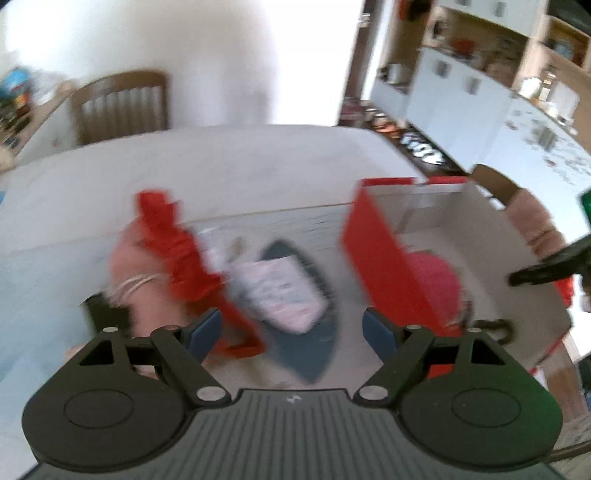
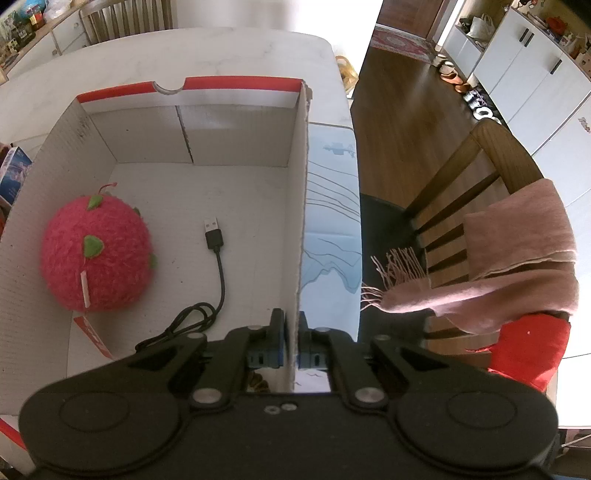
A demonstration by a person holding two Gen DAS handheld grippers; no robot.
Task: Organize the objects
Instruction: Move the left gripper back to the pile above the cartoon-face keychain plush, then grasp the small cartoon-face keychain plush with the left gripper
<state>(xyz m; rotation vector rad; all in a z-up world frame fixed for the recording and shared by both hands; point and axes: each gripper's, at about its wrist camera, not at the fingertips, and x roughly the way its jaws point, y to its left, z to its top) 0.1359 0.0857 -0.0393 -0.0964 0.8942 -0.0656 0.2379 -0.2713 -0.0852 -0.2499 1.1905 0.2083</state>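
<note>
Writing: none legible; the plush [image 2: 95,254] carries a white tag with unreadable marks, and a red tag lies beside it on the box floor.
Box [image 2: 301,206]: one, white cardboard with a red rim, open on top, on the table [image 2: 221,55]. In the left view it appears at right [image 1: 373,254], red outside, blurred.
Plush: one, a pink fuzzy ball with green leaf bits, on the box floor against the left wall. In the left view it shows as a pink blur inside the box [image 1: 436,277].
Cable [image 2: 218,258]: one, black, USB plug pointing toward the far wall, the rest coiled near the box's front, just right of the plush, not touching it.
Right gripper [image 2: 291,332]: jaws nearly together, pinching the box's right wall between the blue pads, one pad inside and one outside.
Left gripper [image 1: 291,325]: jaws wide apart, nothing between them, above the table left of the box; view blurred by motion.
Below left gripper: one pale pouch [image 1: 280,291] on a dark blue-grey item [image 1: 314,350]; what they are cannot be told.
Red cloth [image 1: 177,254]: one crumpled piece, left of the pouch.
Mat [image 2: 330,229]: one, light blue with line drawing, under the box's right side.
Chairs: two, one at the table's far side [image 2: 125,18], one at right [image 2: 491,173] with a pink scarf [image 2: 517,258] draped on it.
</note>
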